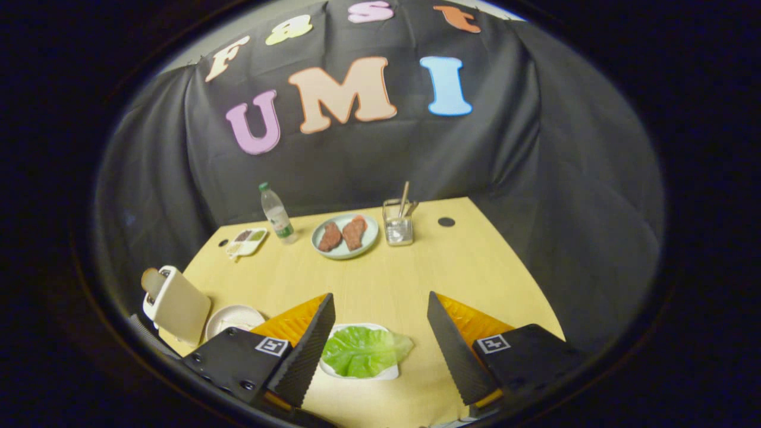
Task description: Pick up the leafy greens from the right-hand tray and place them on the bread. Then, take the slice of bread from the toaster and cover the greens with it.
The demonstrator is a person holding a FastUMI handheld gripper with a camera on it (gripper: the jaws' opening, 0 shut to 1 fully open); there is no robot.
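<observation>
1. Claw (pixel 380 333) wide apart, holding nothing, up above the tabletop (pixel 416 279).
2. Leafy greens (pixel 364 351) on a small white tray (pixel 386 373), low between the two fingers (pixel 315 345), closer to the left one.
3. Round white plate (pixel 221 318) just left of the left finger, with a pale bread slice (pixel 235 324) lying on it.
4. White toaster (pixel 177 304) beside that plate, further left, with a bread piece (pixel 152 282) sticking out of the top.
5. Far back on the tabletop: blue plate (pixel 345 252) with two brown meat pieces (pixel 343 234), water bottle (pixel 277 214), clear cup (pixel 398 226) with sticks, small sauce dish (pixel 247 241).
</observation>
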